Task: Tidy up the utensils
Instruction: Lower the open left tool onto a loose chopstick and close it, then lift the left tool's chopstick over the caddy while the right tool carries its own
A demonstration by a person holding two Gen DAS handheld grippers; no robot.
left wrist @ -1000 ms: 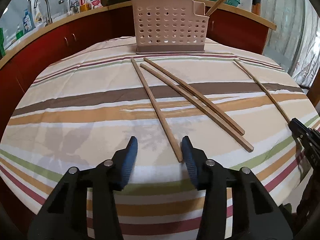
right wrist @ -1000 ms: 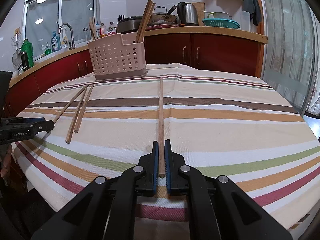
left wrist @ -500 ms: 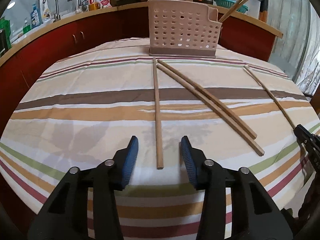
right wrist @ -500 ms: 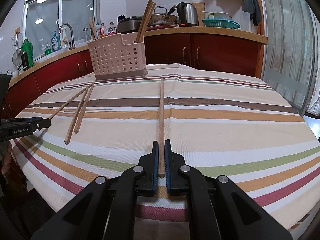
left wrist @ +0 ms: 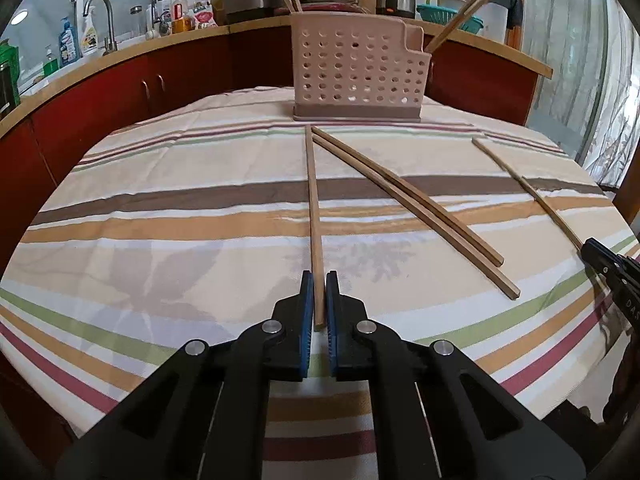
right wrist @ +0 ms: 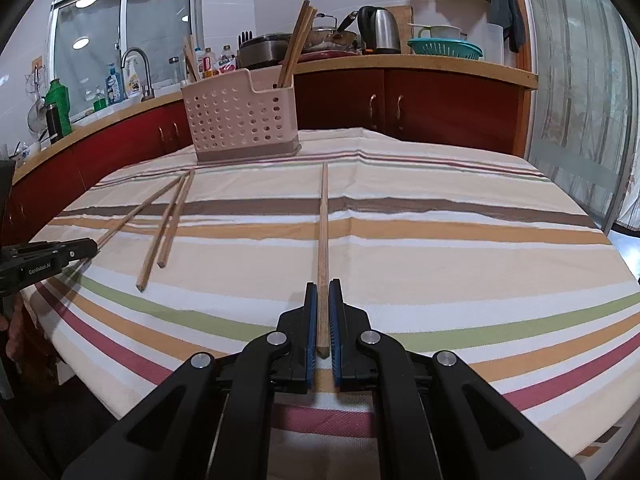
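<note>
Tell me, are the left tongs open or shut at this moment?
Shut. In the left wrist view, the left tongs have their blue pads pressed on both sides of one chopstick, whose far part lies on the striped tablecloth.

Both wrist views look low across the table [left wrist: 160,208] toward the caddy [right wrist: 240,120].

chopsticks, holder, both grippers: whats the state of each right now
left gripper: shut on left chopstick, lying on the tablecloth
right gripper: shut on right chopstick, also lying flat
chopstick pair: loose on the cloth, side by side
utensil holder: upright, chopsticks standing in it
</note>
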